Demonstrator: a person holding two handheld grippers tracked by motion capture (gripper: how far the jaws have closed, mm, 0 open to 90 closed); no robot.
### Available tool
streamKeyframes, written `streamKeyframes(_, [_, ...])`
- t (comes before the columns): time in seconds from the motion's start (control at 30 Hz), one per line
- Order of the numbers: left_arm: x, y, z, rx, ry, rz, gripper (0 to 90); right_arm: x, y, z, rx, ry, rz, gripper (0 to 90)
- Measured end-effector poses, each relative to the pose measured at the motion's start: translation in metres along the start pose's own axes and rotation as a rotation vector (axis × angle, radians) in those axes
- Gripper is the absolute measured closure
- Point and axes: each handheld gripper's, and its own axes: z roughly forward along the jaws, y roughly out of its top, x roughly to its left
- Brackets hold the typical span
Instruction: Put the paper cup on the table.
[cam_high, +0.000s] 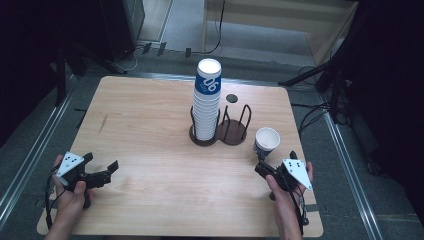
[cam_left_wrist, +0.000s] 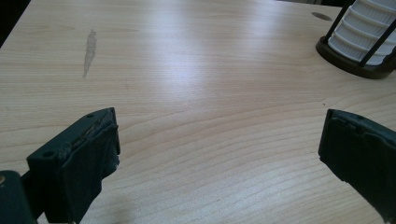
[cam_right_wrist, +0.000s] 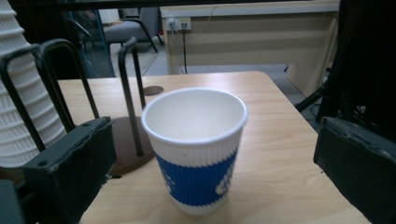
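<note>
Cup (cam_high: 266, 141), a single blue-and-white paper one, is seen in the high view standing upright and mouth up at right of centre on the table (cam_high: 150, 130), just beyond the right gripper (cam_high: 267, 167) and near the table's right edge. It is set apart from the tall cup stack (cam_high: 207, 100), which is kept in the left ring of a dark two-ring holder (cam_high: 232, 130); the right ring is empty. The left gripper (cam_high: 102, 172) is held at the lower left, well apart from everything, with bare wood ahead of it.

In the left gripper view the jaws are spread wide over bare table (cam_left_wrist: 196, 84), nothing between them; the cup stack (cam_left_wrist: 364, 32) is noted at the upper right.

In the right gripper view the cup (cam_right_wrist: 196, 149) is framed between widely parted jaws, neither touching it. This is judged an approach for a side grasp. Room is limited at the left of the frame by the holder (cam_right_wrist: 130, 140); the table edge lies close at the right.
</note>
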Motion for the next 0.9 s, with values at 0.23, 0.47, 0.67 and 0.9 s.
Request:
streamKeyframes(0.23, [0.0,0.0,0.0,0.001,0.001,0.003,0.0,-0.013,-0.013,-0.009,0.021,-0.03,0.005,0.0])
streamKeyframes(0.47, [-0.001,0.0,0.0,-0.003,0.007,0.006,0.0,-0.027,-0.021,-0.017,0.044,-0.056,-0.008,0.0])
streamKeyframes(0.67, [-0.001,0.0,-0.001,-0.009,0.008,0.001,0.0,-0.042,-0.028,-0.025,0.061,-0.087,-0.008,0.0])
streamKeyframes(0.9, [0.0,0.0,-0.001,-0.002,0.003,0.003,0.0,-0.055,-0.035,-0.037,0.07,-0.111,-0.007,0.0])
